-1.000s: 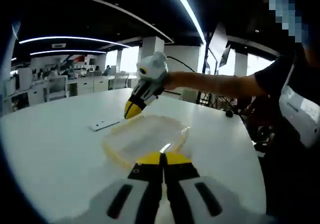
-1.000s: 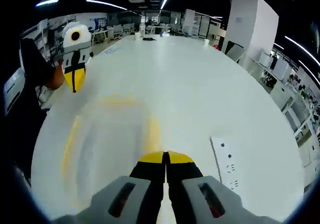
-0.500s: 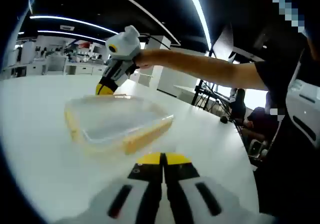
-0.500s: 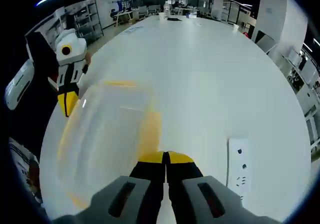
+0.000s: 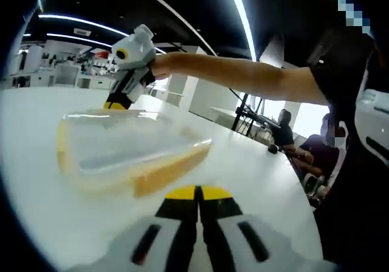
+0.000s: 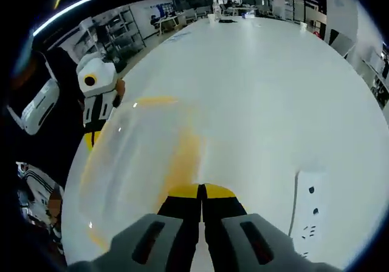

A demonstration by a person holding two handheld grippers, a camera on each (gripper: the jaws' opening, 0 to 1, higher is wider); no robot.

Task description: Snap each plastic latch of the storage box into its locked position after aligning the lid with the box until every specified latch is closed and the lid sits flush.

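The clear plastic storage box with yellow latches (image 5: pixel 124 153) sits on the white table (image 5: pixel 255 181), looming larger than half a second ago since I've moved closer. Can't tell what's inside. My left gripper (image 5: pixel 196 193) and right gripper (image 6: pixel 200 191) are both pinched closed, empty. The right view adds a white power strip (image 6: pixel 309 214).

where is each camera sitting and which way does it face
Left gripper view: rides the left gripper, jaws shut, looking across the white table at the clear storage box; the person's arm reaches in holding the right gripper at the box's far side.
Right gripper view: rides the right gripper, jaws shut, facing the box from the opposite side, with the left gripper beyond and a power strip alongside.
Shared: box, table, both grippers.
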